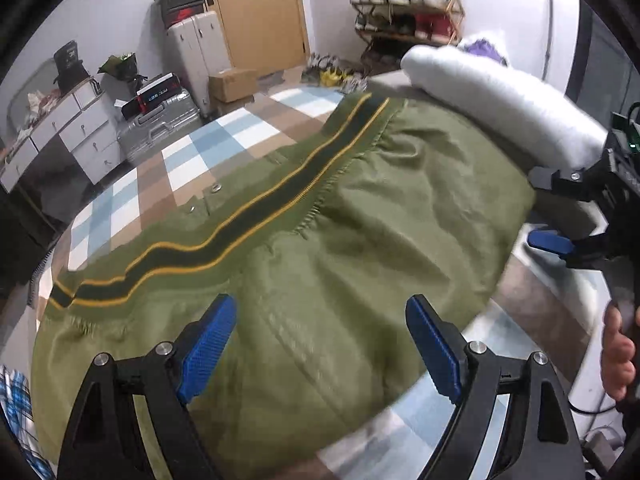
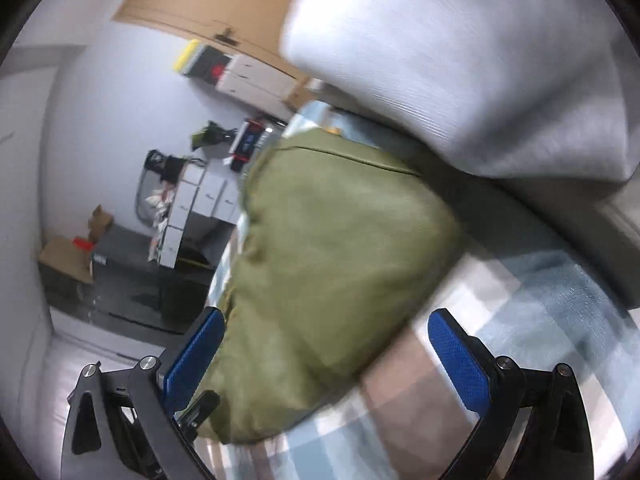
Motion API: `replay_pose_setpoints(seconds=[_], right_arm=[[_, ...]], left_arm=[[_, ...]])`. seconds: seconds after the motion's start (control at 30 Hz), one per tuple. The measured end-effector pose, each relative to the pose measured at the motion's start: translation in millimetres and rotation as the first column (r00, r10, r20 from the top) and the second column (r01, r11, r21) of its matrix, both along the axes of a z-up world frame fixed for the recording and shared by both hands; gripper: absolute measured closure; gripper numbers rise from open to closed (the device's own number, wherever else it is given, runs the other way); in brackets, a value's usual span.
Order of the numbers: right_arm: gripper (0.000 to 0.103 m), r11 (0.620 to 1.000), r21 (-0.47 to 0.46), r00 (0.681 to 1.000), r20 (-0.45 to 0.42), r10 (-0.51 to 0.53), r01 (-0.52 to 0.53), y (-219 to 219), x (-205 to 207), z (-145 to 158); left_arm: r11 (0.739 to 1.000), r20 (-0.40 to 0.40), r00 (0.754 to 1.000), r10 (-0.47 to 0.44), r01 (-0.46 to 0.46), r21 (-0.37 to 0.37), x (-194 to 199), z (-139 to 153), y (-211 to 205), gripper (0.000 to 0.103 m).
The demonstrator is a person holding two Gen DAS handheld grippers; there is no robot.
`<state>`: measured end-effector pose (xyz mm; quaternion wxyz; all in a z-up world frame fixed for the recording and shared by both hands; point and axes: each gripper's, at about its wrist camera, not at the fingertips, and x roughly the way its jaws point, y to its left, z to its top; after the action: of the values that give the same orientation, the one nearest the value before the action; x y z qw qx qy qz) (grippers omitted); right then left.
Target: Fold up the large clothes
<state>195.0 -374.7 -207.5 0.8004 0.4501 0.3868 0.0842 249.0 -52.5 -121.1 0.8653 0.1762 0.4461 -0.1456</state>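
Observation:
An olive green jacket (image 1: 360,240) lies spread on the checked bed cover (image 1: 192,160), its dark ribbed hem band with yellow stripes (image 1: 240,220) running across the far side. My left gripper (image 1: 320,312) hovers open above the jacket's near part, with nothing pressed between its blue pads (image 1: 208,344). My right gripper (image 1: 540,208) stands open at the jacket's right edge, with a hand (image 1: 618,352) on its handle. In the right wrist view the jacket (image 2: 328,260) bulges between the wide-open fingers of the right gripper (image 2: 326,320), and the pads (image 2: 460,360) do not press on it.
A rolled white quilt (image 1: 500,96) lies along the bed's far right edge, close above the jacket (image 2: 460,60). A blue plaid cloth (image 1: 12,400) shows at the near left. Beyond the bed stand suitcases (image 1: 196,56), white drawers (image 1: 72,128), a cardboard box (image 1: 232,84), a door and a shoe rack (image 1: 404,4).

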Motion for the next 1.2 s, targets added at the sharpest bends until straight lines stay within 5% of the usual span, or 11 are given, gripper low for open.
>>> replay_pose_setpoints(seconds=[0.2, 0.43, 0.53, 0.63, 0.73, 0.8, 0.87, 0.9, 0.97, 1.1, 1.2], right_arm=[[0.0, 0.999, -0.034, 0.999, -0.024, -0.034, 0.033, 3.0, 21.2, -0.3], [0.0, 0.977, -0.209, 0.997, -0.043, -0.058, 0.048, 35.9, 40.9, 7.9], [0.0, 0.97, -0.242, 0.997, 0.071, -0.016, 0.033, 53.5, 37.7, 26.3], [0.0, 0.951, -0.311, 0.961, 0.26, 0.091, -0.006, 81.7, 27.7, 65.4], [0.0, 0.938, -0.346, 0.948, 0.293, 0.126, -0.018, 93.4, 26.6, 72.1], [0.0, 0.944, -0.329, 0.971, 0.23, 0.069, 0.011, 80.6, 28.7, 55.4], [0.011, 0.945, -0.324, 0.991, 0.131, -0.012, 0.054, 65.8, 33.3, 38.7], [0.033, 0.934, -0.346, 0.995, 0.074, -0.063, 0.084, 56.8, 34.4, 31.9], [0.036, 0.932, -0.354, 0.997, 0.026, -0.077, 0.081, 55.3, 40.7, 26.9], [0.063, 0.914, -0.401, 0.997, 0.073, -0.027, 0.054, 61.2, 47.0, 39.4], [0.068, 0.903, -0.429, 0.985, 0.164, 0.046, 0.03, 68.0, 37.5, 61.4]], left_arm=[[0.992, -0.084, 0.995, 0.052, -0.041, 0.123, 25.9, -21.8, 7.6, 0.019], [0.996, -0.174, 0.984, 0.05, -0.035, 0.085, 32.2, -31.7, 13.8, 0.019], [0.998, -0.191, 0.98, 0.055, -0.047, 0.047, 33.7, -35.9, 18.9, 0.019], [0.998, -0.194, 0.979, 0.065, -0.062, 0.02, 32.4, -36.3, 23.7, 0.019], [0.999, -0.193, 0.98, 0.054, -0.052, 0.014, 29.7, -35.7, 22.4, 0.019], [0.999, -0.189, 0.981, 0.046, -0.044, 0.016, 28.2, -35.1, 20.9, 0.019], [0.999, -0.186, 0.982, 0.041, -0.038, 0.015, 27.9, -35.4, 20.4, 0.019], [0.999, -0.185, 0.982, 0.038, -0.036, 0.016, 31.0, -36.3, 20.3, 0.019], [0.999, -0.185, 0.982, 0.031, -0.028, 0.02, 30.7, -36.1, 18.8, 0.019], [1.0, -0.184, 0.983, 0.029, -0.026, 0.015, 32.0, -37.5, 19.8, 0.018], [0.999, -0.17, 0.985, 0.026, -0.02, 0.033, 30.9, -37.4, 15.8, 0.019]])
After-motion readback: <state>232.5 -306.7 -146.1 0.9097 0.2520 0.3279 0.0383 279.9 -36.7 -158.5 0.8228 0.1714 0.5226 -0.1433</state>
